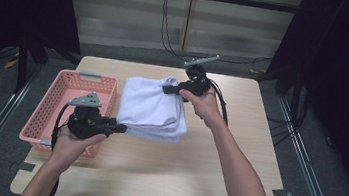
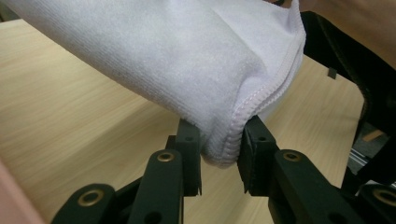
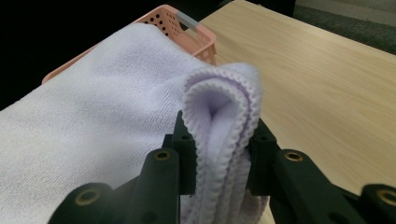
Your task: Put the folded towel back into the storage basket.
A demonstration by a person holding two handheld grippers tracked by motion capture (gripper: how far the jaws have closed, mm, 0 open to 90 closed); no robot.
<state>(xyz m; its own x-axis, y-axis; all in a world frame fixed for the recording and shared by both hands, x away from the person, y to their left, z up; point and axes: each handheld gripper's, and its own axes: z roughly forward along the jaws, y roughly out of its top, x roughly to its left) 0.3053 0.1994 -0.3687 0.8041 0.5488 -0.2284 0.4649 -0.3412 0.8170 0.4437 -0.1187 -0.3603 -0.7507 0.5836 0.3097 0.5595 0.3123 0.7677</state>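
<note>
Towel [image 1: 153, 108]: hung lengthwise between both grippers, just beside basket [image 1: 64, 95].
Left gripper [image 1: 119, 128]: clamped its near corner.
Right gripper [image 1: 167, 90]: clamped its far corner.

A pale lavender-white terry-cloth towel [image 1: 153, 108] has a fine ribbed weave and a stitched hem in a slightly pinker tone, plain with no print. The black two-jaw left gripper [image 2: 219, 154] and the black two-jaw right gripper [image 3: 219, 144] carry brass-coloured rivets. A salmon-pink perforated plastic basket [image 1: 54, 113] has grey handle strips. The light wooden tabletop [image 1: 233, 176] shows a faint beige grain.
</note>
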